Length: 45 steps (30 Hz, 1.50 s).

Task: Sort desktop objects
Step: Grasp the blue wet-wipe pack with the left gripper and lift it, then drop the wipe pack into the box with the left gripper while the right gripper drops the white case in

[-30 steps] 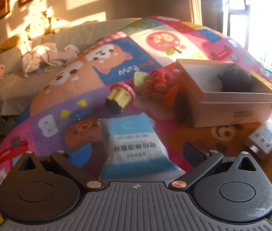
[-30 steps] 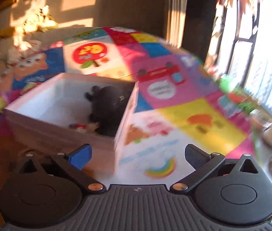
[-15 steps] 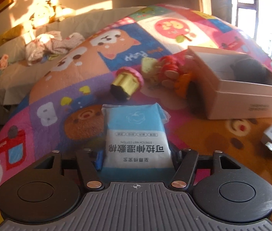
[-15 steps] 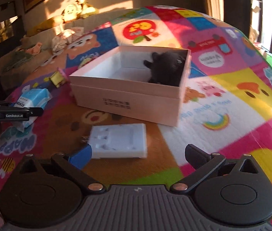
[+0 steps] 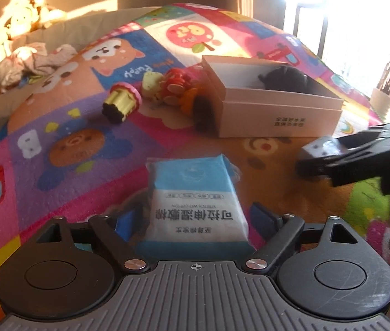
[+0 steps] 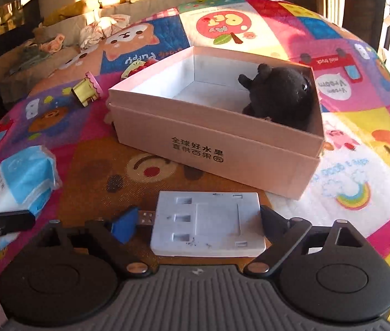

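My left gripper (image 5: 195, 218) is shut on a blue and white wipes pack (image 5: 195, 193), held just above the play mat. The pack also shows in the right wrist view (image 6: 21, 179). My right gripper (image 6: 195, 220) straddles a white power adapter (image 6: 208, 223) lying on the mat; its jaws stand close beside the adapter, contact unclear. The adapter also shows in the left wrist view (image 5: 319, 149). A pink open box (image 6: 222, 149) ahead holds a black plush toy (image 6: 277, 93); the box shows in the left wrist view too (image 5: 277, 115).
A yellow cupcake toy (image 5: 120, 102) and a red and orange toy pile (image 5: 178, 88) lie left of the box on the colourful play mat (image 5: 84, 138). Crumpled cloth (image 5: 29, 60) lies on the sofa behind. A window stands at the right.
My left gripper closed on the wipes pack and lifted it slightly. My right gripper swung from the box down over the white adapter and narrowed around it.
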Each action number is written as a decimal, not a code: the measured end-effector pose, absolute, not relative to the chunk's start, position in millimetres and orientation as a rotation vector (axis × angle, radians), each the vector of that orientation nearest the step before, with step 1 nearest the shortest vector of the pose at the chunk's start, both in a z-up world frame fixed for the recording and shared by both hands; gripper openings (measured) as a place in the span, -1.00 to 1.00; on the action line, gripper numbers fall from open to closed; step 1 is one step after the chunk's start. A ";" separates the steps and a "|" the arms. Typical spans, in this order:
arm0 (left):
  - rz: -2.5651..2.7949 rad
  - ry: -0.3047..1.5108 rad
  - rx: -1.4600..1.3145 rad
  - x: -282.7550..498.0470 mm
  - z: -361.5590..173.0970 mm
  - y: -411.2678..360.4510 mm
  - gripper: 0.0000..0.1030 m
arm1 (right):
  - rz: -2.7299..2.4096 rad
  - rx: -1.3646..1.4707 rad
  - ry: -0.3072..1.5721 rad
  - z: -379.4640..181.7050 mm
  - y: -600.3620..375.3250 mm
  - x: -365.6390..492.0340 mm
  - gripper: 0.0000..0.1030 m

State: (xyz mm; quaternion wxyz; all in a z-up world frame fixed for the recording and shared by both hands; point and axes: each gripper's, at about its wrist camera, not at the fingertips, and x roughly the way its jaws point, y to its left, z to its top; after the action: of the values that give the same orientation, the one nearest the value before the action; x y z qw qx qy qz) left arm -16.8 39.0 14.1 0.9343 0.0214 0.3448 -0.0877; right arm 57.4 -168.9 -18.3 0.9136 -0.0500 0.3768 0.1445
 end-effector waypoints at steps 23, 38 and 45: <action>-0.295 0.349 0.070 54.0 141.7 -30.7 0.17 | 0.209 -0.053 0.196 163.6 -255.5 -61.8 0.77; -0.276 0.493 0.021 68.0 53.8 -1.1 0.82 | 0.171 -0.037 0.380 136.0 -264.7 3.2 0.77; -0.242 0.542 -0.064 27.0 29.9 37.9 0.84 | 0.261 0.050 0.508 134.4 -221.2 99.2 0.77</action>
State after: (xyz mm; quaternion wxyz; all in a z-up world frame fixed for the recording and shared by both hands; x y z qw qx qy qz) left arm 27.0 37.9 29.9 0.9558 -0.0317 0.2669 -0.1191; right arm 99.2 -221.2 134.4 0.9592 0.0247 0.2507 0.1285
